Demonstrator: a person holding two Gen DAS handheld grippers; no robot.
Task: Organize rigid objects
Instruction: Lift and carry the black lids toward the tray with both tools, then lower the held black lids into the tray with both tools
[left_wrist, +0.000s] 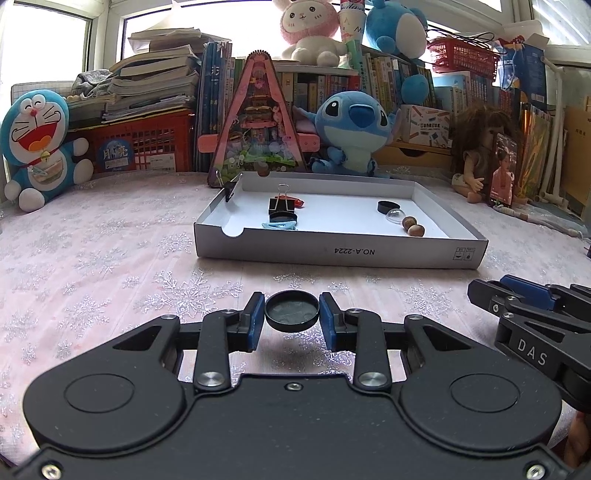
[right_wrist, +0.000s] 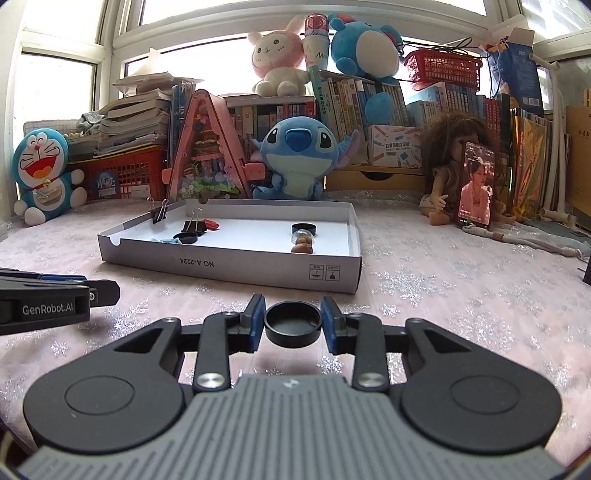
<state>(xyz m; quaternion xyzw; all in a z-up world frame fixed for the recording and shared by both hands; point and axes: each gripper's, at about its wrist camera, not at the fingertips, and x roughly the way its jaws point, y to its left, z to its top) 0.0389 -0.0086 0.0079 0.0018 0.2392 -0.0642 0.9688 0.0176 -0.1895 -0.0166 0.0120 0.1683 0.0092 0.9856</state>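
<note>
While both hover, black cap (left_wrist: 291, 310) between left tongs (left_wrist: 291, 314) pads, clamped

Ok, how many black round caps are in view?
4: cap in left tongs, cap in right tongs; in the tray, a left-end cap and a right-end cap. None looks hidden.

"NO.A-2224" is printed upside down on the front wall of the shallow grey-and-white cardboard tray (left_wrist: 340, 253). "DAS" is read on the black right tongs (left_wrist: 532, 352), and "GenRobot.AI" on the black left tongs (right_wrist: 48, 308).
</note>
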